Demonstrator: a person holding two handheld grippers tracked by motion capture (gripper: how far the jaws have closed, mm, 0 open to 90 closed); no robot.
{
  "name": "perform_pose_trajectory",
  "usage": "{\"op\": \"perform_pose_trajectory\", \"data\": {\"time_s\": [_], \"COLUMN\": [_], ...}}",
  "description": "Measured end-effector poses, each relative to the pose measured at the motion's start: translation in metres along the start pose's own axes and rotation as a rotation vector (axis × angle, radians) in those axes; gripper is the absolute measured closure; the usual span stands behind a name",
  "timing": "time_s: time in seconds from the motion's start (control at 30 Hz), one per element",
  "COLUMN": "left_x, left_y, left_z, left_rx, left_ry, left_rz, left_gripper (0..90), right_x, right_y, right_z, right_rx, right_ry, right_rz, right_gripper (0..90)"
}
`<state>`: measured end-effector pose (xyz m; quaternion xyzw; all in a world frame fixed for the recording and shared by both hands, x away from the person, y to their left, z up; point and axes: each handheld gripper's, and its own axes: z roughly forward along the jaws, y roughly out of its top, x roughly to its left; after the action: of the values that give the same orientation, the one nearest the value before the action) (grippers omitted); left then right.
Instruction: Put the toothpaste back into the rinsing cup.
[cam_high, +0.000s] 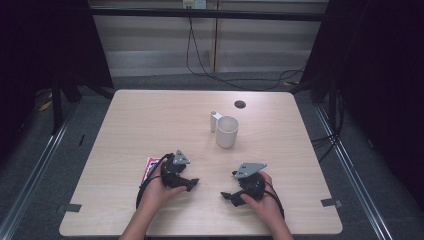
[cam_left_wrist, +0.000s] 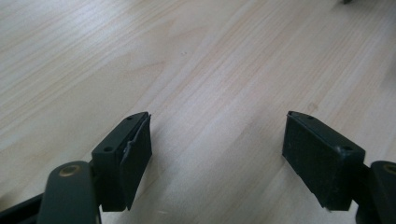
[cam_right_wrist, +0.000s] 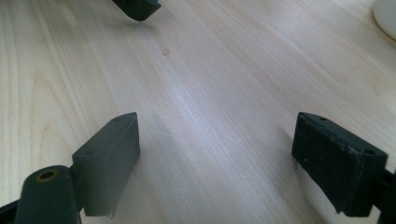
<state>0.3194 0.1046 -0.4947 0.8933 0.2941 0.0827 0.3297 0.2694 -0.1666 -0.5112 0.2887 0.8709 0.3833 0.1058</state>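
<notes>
A white mug stands upright right of the table's middle, its handle turned to the back left. My left gripper rests low on the wooden table near the front, jaws pointing right. They stand open over bare wood in the left gripper view. My right gripper lies opposite it, jaws pointing left, also open with bare wood between them. The mug's edge shows at the top right of the right gripper view, and a jaw of the left gripper at its top.
A small red, white and blue packet lies flat beside the left hand. A dark round hole sits in the tabletop behind the mug. Cables run across the floor beyond the far edge, and dark frame posts stand at both sides.
</notes>
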Motion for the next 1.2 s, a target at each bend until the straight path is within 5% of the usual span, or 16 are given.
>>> {"op": "perform_pose_trajectory", "data": {"time_s": [0.23, 0.57, 0.73, 1.2], "left_x": [0.006, 0.027, 0.038, 0.052], "left_y": [0.011, 0.019, 0.016, 0.002], "left_z": [-0.009, -0.036, -0.049, -0.062], "left_rx": [0.054, 0.145, 0.166, 0.212], "left_ry": [-0.011, -0.003, 0.011, 0.053], "left_rz": [-0.003, -0.071, -0.119, -0.171], "left_gripper": [25.7, 28.9, 28.7, 28.4], "right_x": [0.000, 0.000, 0.000, 0.000], "right_y": [0.000, 0.000, 0.000, 0.000], "right_z": [0.000, 0.000, 0.000, 0.000], "right_rx": [0.000, 0.000, -0.001, -0.001], "right_ry": [0.000, 0.000, 0.000, -0.001], "right_rz": [0.001, -0.001, 0.000, -0.002], "right_gripper": [14.8, 14.8, 14.8, 14.8]}}
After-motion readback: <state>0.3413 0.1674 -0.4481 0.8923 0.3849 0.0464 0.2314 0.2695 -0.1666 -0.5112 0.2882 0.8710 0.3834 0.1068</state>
